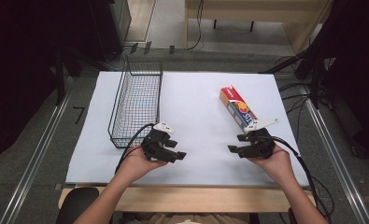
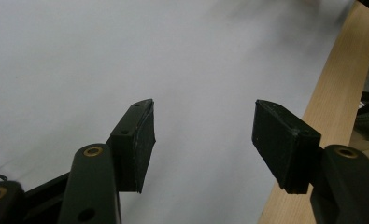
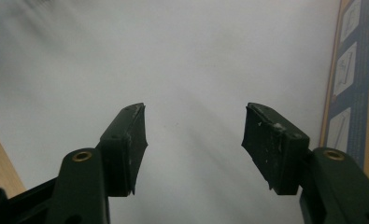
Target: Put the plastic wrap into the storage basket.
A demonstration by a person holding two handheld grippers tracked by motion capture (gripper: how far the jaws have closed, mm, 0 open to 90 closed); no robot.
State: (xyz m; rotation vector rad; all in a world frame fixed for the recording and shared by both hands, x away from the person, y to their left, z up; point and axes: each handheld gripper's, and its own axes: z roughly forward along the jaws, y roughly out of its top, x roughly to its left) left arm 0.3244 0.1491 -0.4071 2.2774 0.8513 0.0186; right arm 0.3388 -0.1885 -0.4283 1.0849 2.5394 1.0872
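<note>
Resting low over the white sheet, both grippers stand with jaws spread and nothing between them. The right gripper is far the nearer to the long carton, which lies flat on the sheet at about twelve o'clock from that hand, its near end just beside the gripper's grey plate. The carton's long axis runs from eleven o'clock to five o'clock in the high view. In the right gripper view its blue printed side sits off at three o'clock, outside the jaws, so the hand would likely need to turn toward it. The left gripper hovers near the wire basket (empty, by the look of it), which lies at eleven o'clock from it.
</note>
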